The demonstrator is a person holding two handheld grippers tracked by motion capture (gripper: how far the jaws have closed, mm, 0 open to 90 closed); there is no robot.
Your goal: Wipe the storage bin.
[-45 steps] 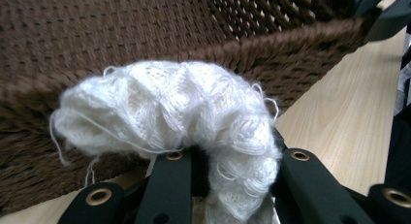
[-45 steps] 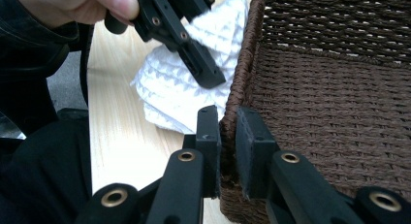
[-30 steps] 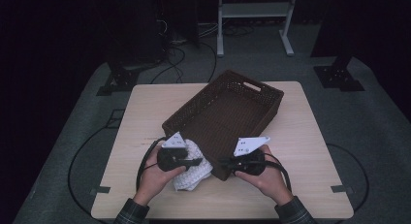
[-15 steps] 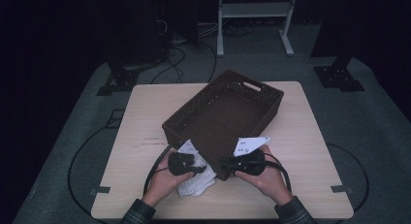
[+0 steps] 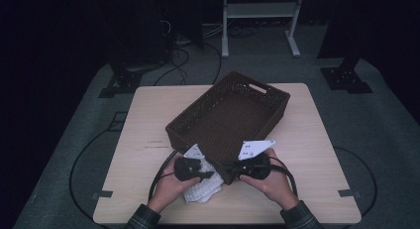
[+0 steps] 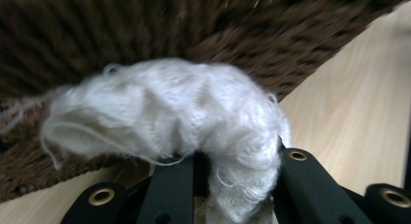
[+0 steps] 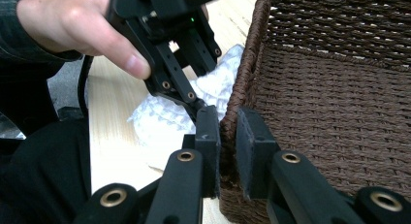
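Observation:
A brown woven basket [image 5: 277, 92] stands slantwise on the wooden table [image 5: 148, 120]. My right gripper [image 5: 229, 165] is shut on the rim at its near corner; in the right gripper view the pads of that gripper [image 7: 228, 132] pinch the basket wall [image 7: 339, 78]. My left gripper [image 5: 210, 175] is just left of that corner, shut on a white knit cloth [image 5: 200, 192] that droops onto the table. In the left gripper view the cloth [image 6: 184, 107] bulges up between the jaws of the left gripper [image 6: 237, 170], with the basket [image 6: 97, 30] close behind. The right gripper view shows the left gripper [image 7: 196, 105] over the cloth [image 7: 165, 120].
The basket's inside looks empty. Bare tabletop [image 5: 307, 140] lies to its right and left. Black cables [image 5: 163, 172] trail from both grippers over the table's near edge. On the dark floor behind are a white stand [image 5: 257, 11] and tripod feet [image 5: 346, 78].
My left gripper has moved right and down with the cloth, closing in on the basket's near corner. The right gripper has stayed clamped on the rim.

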